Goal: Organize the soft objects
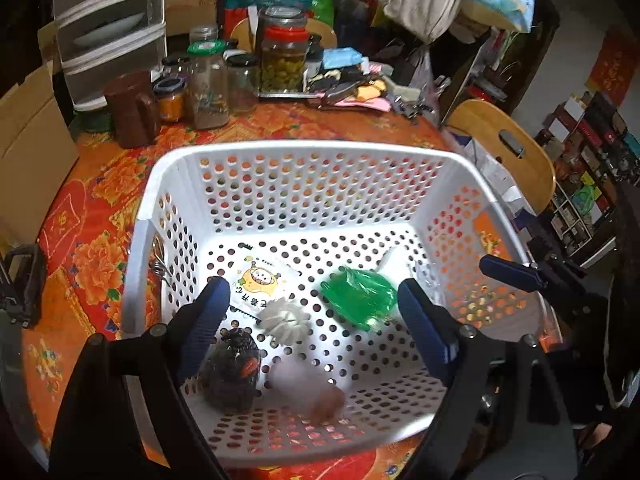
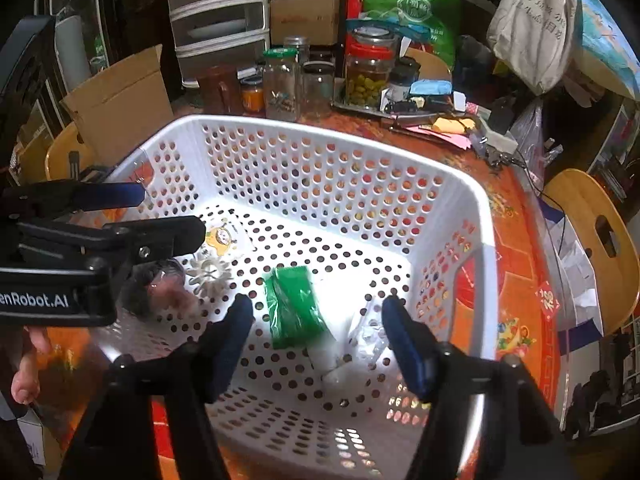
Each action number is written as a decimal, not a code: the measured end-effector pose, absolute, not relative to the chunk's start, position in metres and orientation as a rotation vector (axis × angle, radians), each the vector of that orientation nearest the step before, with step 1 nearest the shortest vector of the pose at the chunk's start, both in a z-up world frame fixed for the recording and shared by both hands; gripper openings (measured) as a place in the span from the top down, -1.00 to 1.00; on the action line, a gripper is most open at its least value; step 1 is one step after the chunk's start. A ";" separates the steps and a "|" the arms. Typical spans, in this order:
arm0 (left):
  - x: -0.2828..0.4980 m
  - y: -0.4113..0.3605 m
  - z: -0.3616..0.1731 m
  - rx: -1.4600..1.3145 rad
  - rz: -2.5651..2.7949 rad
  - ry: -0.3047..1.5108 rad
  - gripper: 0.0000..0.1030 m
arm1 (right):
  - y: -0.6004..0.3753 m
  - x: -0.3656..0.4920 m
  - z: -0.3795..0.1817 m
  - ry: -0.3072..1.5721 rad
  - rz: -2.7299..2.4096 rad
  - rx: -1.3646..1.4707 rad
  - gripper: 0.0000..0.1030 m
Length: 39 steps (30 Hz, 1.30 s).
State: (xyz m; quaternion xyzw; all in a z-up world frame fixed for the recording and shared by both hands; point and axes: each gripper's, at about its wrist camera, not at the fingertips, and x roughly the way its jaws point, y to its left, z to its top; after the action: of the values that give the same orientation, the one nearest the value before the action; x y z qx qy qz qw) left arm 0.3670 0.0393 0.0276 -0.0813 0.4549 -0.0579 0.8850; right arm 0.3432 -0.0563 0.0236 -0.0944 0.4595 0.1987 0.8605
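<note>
Round table with orange-red floral cloth [image 1: 100, 216], jars and clutter at its far side. White perforated basket [image 1: 296, 152] sits on it, filling both views. Both grippers hang over the basket's near side: left gripper [image 1: 310, 320] jaws spread wide, nothing between them; right gripper [image 2: 318, 340] also wide apart, empty, to the right of the left one. Inside on the basket floor: green plastic packet [image 1: 362, 296] near the middle-right, dark knitted soft toy [image 1: 234, 372] at the near-left, printed cartoon sachet [image 1: 260, 284] behind it, white ridged piece [image 1: 284, 320] between sachet and toy. A blurred whitish-pink soft thing [image 1: 308, 388] just right of the toy; cannot tell what it is.
</note>
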 end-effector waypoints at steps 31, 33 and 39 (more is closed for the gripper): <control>0.093 0.043 0.093 -0.087 -0.028 0.611 -1.00 | -0.108 0.154 0.084 0.639 0.275 -0.111 -1.00; 0.074 0.040 0.099 -0.077 -0.015 0.584 -1.00 | -0.109 0.134 0.091 0.604 0.276 -0.105 -1.00; 0.011 0.038 0.117 -0.083 0.009 0.503 -1.00 | -0.120 0.075 0.116 0.546 0.237 -0.072 -1.00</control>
State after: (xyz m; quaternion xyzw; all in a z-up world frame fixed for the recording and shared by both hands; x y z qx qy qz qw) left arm 0.0113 0.0376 0.1166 -0.0410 0.2486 0.0046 0.9677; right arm 0.0753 -0.1204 0.1161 -0.0354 0.2692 0.1168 0.9553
